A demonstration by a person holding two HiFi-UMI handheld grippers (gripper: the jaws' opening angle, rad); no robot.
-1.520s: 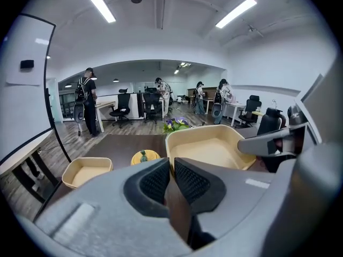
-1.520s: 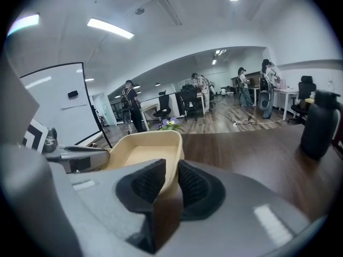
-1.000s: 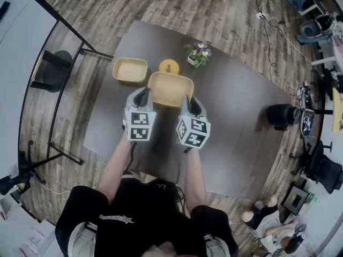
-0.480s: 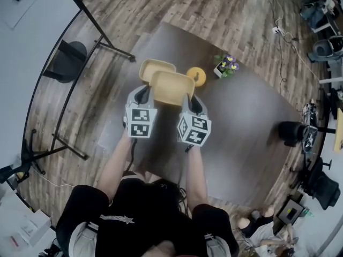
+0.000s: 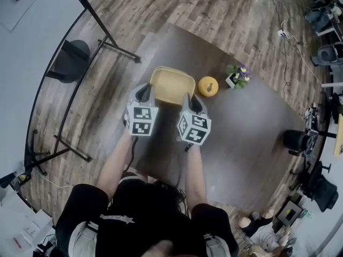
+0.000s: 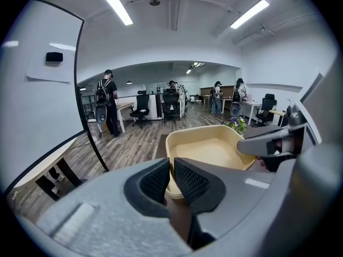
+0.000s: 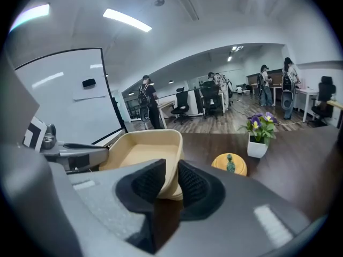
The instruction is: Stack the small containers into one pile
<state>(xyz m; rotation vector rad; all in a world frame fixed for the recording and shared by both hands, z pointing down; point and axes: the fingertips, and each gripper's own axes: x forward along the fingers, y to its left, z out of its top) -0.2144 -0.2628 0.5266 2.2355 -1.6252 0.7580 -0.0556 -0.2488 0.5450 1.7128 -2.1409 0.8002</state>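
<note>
Both grippers hold one tan rectangular container (image 5: pixel 171 85) above the dark table (image 5: pixel 230 138). My left gripper (image 5: pixel 146 93) is shut on its left rim, seen up close in the left gripper view (image 6: pixel 171 167). My right gripper (image 5: pixel 187 99) is shut on the right rim, with the wall pinched between its pads (image 7: pixel 172 170). The container's hollow (image 6: pixel 211 149) is bare and faces up (image 7: pixel 142 154). The second tan container that stood on the table is hidden beneath the held one, and I cannot tell whether they touch.
A round yellow lidded pot (image 5: pixel 208 85) stands just right of the container, also seen in the right gripper view (image 7: pixel 229 164). Beyond it is a small white flower pot (image 5: pixel 237 76) with purple flowers (image 7: pixel 258 138). The table's left edge and a whiteboard stand's legs (image 5: pixel 102 47) lie close on the left.
Both grippers carried the held container leftwards across the table until it covers the second tan container. The yellow pot and the flowers now lie to its right.
</note>
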